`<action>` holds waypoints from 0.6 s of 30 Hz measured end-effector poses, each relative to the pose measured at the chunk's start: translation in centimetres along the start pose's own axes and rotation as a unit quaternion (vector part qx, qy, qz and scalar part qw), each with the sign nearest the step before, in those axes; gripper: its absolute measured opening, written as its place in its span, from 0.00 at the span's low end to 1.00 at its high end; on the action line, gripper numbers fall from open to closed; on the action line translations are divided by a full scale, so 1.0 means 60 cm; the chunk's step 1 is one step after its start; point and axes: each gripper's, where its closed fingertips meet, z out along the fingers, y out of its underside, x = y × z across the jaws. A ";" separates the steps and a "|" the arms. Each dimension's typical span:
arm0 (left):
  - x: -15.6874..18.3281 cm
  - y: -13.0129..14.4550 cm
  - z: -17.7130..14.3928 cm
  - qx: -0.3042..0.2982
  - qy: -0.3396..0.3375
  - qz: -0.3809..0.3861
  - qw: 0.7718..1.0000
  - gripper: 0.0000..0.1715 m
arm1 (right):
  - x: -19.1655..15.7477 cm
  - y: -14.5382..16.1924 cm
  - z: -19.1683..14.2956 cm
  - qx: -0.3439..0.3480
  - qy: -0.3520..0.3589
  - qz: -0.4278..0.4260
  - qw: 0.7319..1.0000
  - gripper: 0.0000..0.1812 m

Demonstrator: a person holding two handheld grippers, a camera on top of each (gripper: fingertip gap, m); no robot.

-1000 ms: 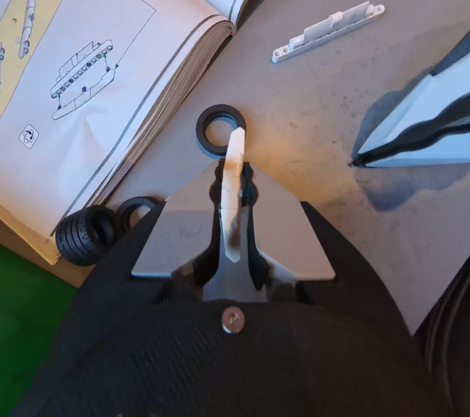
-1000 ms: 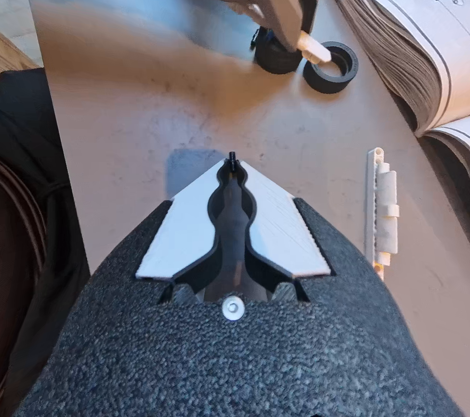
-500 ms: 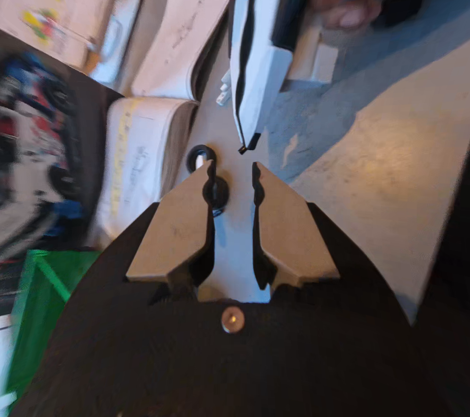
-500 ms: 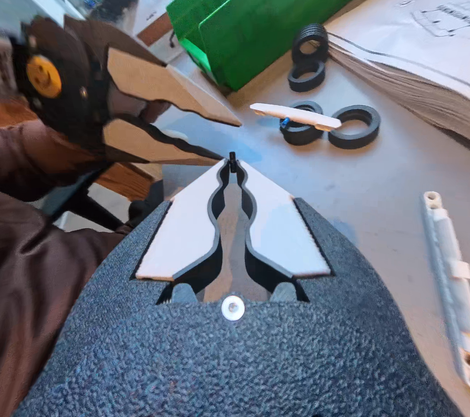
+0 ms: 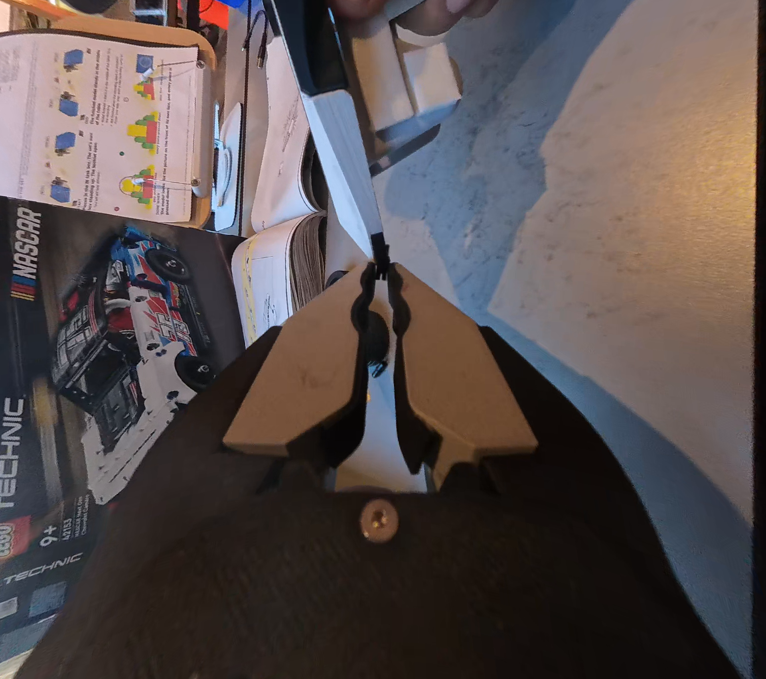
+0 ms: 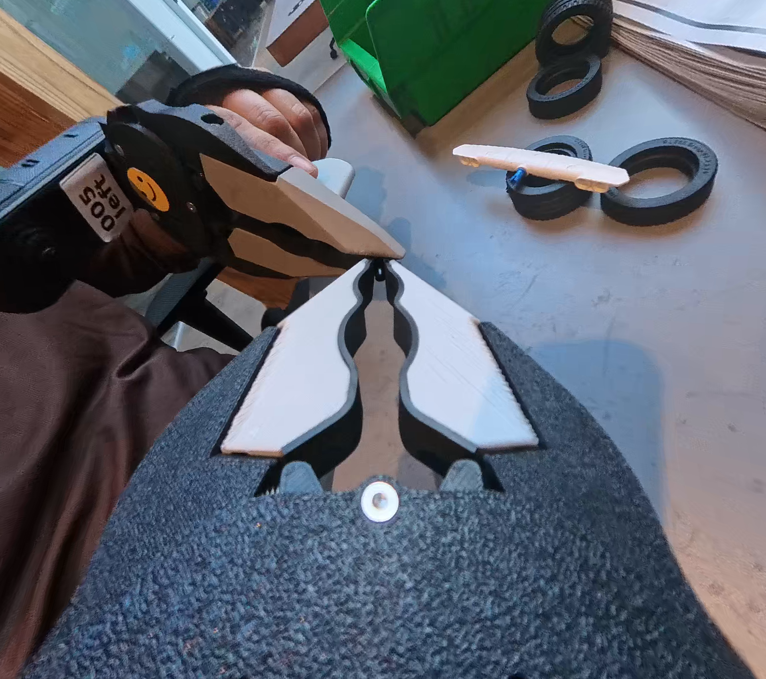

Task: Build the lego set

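Above grey table (image 6: 539,307), right gripper (image 6: 379,265) pinches black pin (image 6: 379,273); left gripper (image 5: 382,269) jaws nearly together around it.

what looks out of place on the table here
The white curved piece is not flat on the table: it rests tilted on a black tyre, bridging toward a second tyre. Nothing looks spilled or broken.

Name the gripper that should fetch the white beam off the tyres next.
Left, probably: the right gripper is shut on the black pin, while the left gripper only meets that pin. The white beam lies across the tyres.
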 end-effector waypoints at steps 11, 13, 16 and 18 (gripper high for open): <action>-0.001 -0.002 0.002 0.037 0.001 0.015 0.999 0.01 | 0.010 -0.004 -0.021 -0.022 0.144 -0.245 0.959 0.07; -0.003 -0.004 0.002 0.046 0.000 0.014 0.999 0.01 | 0.008 -0.001 -0.015 -0.033 0.152 -0.261 0.953 0.06; -0.003 -0.003 0.005 0.046 0.001 0.011 0.999 0.01 | 0.008 0.002 -0.009 -0.038 0.157 -0.267 0.950 0.03; 0.000 -0.003 0.005 0.048 0.003 0.004 0.999 0.01 | 0.008 0.003 -0.008 -0.040 0.159 -0.268 0.949 0.03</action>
